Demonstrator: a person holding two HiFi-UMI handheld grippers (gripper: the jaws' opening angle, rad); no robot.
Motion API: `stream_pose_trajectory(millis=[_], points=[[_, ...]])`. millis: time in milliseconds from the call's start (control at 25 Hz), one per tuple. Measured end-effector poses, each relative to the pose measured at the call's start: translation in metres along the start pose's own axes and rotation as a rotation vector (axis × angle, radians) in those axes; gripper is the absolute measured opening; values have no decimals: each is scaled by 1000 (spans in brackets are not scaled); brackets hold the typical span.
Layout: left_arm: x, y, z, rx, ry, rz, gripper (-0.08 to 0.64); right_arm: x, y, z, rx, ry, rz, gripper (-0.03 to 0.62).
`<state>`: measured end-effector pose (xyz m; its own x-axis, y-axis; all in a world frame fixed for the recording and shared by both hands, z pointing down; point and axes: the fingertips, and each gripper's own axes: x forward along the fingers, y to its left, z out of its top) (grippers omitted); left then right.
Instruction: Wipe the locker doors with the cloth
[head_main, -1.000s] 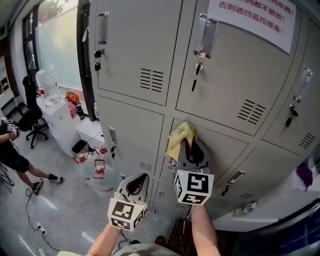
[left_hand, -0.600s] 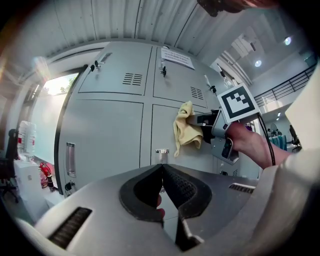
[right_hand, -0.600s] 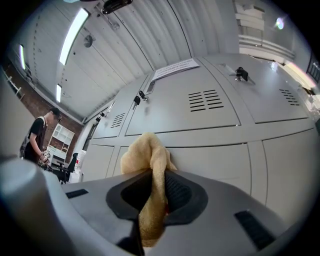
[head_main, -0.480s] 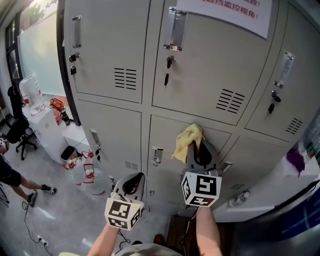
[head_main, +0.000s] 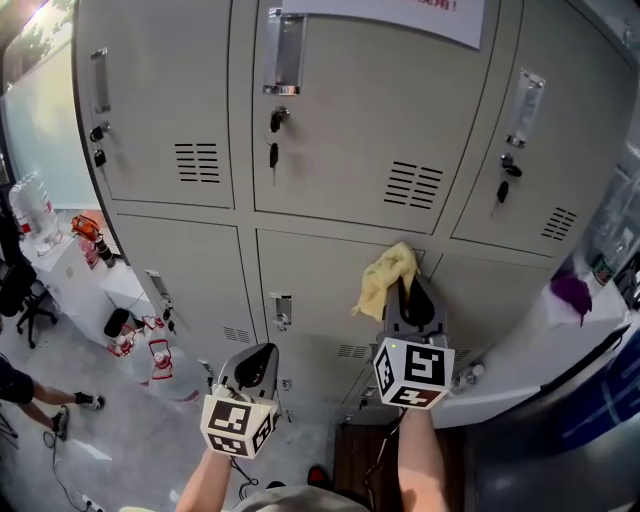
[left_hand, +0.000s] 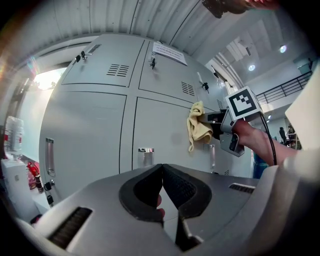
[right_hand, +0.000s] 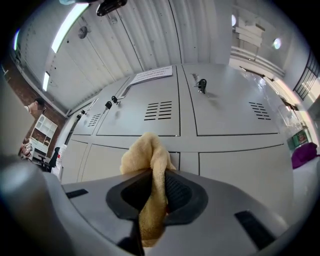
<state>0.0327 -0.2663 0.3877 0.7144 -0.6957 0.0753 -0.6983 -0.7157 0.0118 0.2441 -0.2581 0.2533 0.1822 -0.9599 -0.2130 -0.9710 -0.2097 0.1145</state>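
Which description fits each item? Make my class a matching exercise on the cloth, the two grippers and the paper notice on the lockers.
Column A
1. cloth
2. left gripper
3. right gripper
4. paper notice

Column B
a. jaws together, holding nothing
b. yellow
c. stuck on an upper locker door
d. jaws clamped on the cloth

Pairs: 1-b, 2-a, 3-d, 4-c

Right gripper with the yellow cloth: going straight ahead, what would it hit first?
Probably the grey locker door, with the cloth leading; it may already touch.
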Motion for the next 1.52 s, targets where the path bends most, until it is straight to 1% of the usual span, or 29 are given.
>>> stream_pose_trajectory(millis=[280, 400, 520, 720, 920, 1160, 1360, 1520], points=[[6, -7, 0, 5, 2, -21, 23, -8, -26, -3, 7, 11, -49, 71], [6, -9, 1, 6, 2, -23, 23, -8, -28, -3, 3, 11, -54, 72], [5, -10, 3, 9, -1, -19, 23, -9, -28, -3, 20, -2, -46, 71], [2, -8, 4, 10, -3, -5, 23, -26, -18, 2, 46, -24, -5, 71], [0, -4, 6, 12, -7, 13, 23, -52, -1, 5, 95, -51, 59, 71], [-3, 2, 5, 7, -7, 37, 23, -73, 27, -12, 126, -28, 125, 71], [-9, 10, 5, 5, -6, 65, 23, -80, 62, -27, 145, 9, 208, 71], [-17, 18, 4, 3, -5, 96, 23, -74, 99, -31, 140, 14, 299, 71]])
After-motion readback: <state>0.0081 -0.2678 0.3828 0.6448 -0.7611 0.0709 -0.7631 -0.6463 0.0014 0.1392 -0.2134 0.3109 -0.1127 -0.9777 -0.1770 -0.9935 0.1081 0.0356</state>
